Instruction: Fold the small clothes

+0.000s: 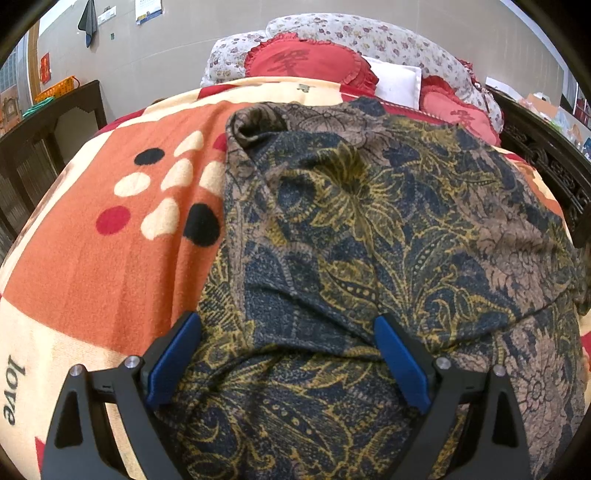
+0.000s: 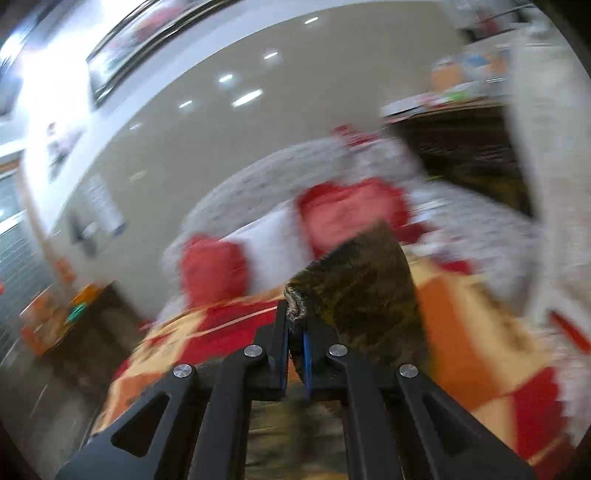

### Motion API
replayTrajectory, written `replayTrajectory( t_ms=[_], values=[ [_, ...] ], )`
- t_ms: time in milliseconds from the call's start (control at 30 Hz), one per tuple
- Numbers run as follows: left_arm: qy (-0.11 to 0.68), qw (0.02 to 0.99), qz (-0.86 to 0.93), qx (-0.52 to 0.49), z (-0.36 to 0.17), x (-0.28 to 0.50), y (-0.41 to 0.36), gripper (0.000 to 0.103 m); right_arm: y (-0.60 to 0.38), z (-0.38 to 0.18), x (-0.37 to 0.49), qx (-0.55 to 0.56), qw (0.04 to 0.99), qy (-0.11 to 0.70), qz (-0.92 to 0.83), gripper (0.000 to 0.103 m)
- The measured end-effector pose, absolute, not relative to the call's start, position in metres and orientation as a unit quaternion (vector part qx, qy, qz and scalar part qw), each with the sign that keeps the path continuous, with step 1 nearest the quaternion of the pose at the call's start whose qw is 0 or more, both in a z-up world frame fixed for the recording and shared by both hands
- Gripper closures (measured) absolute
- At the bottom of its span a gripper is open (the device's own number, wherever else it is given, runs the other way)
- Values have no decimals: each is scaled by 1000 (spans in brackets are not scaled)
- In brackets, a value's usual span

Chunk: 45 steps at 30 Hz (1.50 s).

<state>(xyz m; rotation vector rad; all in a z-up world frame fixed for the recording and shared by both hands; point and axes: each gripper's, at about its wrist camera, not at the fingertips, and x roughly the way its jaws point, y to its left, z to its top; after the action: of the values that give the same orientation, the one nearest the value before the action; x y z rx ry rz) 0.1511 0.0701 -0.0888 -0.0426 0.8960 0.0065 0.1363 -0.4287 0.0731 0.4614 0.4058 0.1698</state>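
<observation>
A dark garment (image 1: 369, 229) with a navy, gold and brown flower print lies spread on an orange, cream and red blanket (image 1: 110, 266) on a bed. My left gripper (image 1: 288, 325) is open, low over the garment's near part, its blue-padded fingers straddling a fold. My right gripper (image 2: 295, 325) is shut on an edge of the same garment (image 2: 362, 280) and holds it lifted above the blanket; that view is blurred by motion.
Red ruffled cushions (image 1: 310, 62), a white pillow (image 1: 397, 81) and a flowered quilt (image 1: 369, 33) lie at the head of the bed. A dark carved bed frame (image 1: 546, 162) runs along the right. Dark furniture (image 1: 44, 147) with an orange basket (image 1: 55, 88) stands at the left.
</observation>
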Motion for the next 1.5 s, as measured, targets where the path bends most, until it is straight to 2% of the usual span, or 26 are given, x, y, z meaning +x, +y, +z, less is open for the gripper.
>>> replayTrajectory(
  t_ms=[167, 333, 433, 533, 700, 733, 900, 933, 1000, 1033, 1067, 1167, 1233, 1400, 1500],
  values=[
    [434, 900, -2, -21, -85, 151, 69, 6, -305, 17, 180, 205, 927, 262, 174, 94],
    [394, 917, -38, -47, -50, 140, 69, 8, -218, -88, 205, 178, 893, 370, 184, 94],
    [364, 923, -104, -66, -24, 140, 55, 8, -200, -118, 197, 162, 888, 389, 185, 94],
    [407, 882, -202, -122, -24, 175, 32, 9, -202, -125, 181, 166, 892, 375, 193, 94],
    [509, 806, -257, -158, -55, 233, -18, 27, -198, -121, 166, 130, 903, 360, 195, 94],
    [521, 796, -262, -159, -60, 239, -27, 33, -196, -121, 165, 125, 904, 359, 195, 94],
    [542, 784, -257, -161, -66, 250, -56, 34, -191, -112, 152, 99, 917, 334, 193, 94],
    [542, 782, -259, -167, -66, 251, -59, 38, -188, -109, 150, 93, 920, 329, 192, 94],
    [547, 778, -254, -174, -66, 256, -61, 56, -184, -105, 145, 80, 924, 319, 195, 94],
    [551, 775, -251, -179, -67, 258, -63, 72, -181, -104, 143, 76, 925, 316, 195, 94],
    [554, 773, -250, -183, -68, 258, -64, 83, -181, -103, 141, 73, 926, 314, 194, 94],
    [547, 779, -248, -179, -67, 253, -65, 98, -182, -103, 138, 71, 926, 317, 194, 93],
    [530, 798, -245, -149, -57, 246, -70, 99, -183, -102, 134, 68, 926, 320, 188, 92],
    [473, 849, -220, -84, -21, 220, -62, 100, -192, -100, 109, 59, 928, 324, 178, 75],
    [440, 871, -205, -78, 0, 205, -34, 99, -206, -111, 99, 64, 923, 345, 159, 75]
  ],
)
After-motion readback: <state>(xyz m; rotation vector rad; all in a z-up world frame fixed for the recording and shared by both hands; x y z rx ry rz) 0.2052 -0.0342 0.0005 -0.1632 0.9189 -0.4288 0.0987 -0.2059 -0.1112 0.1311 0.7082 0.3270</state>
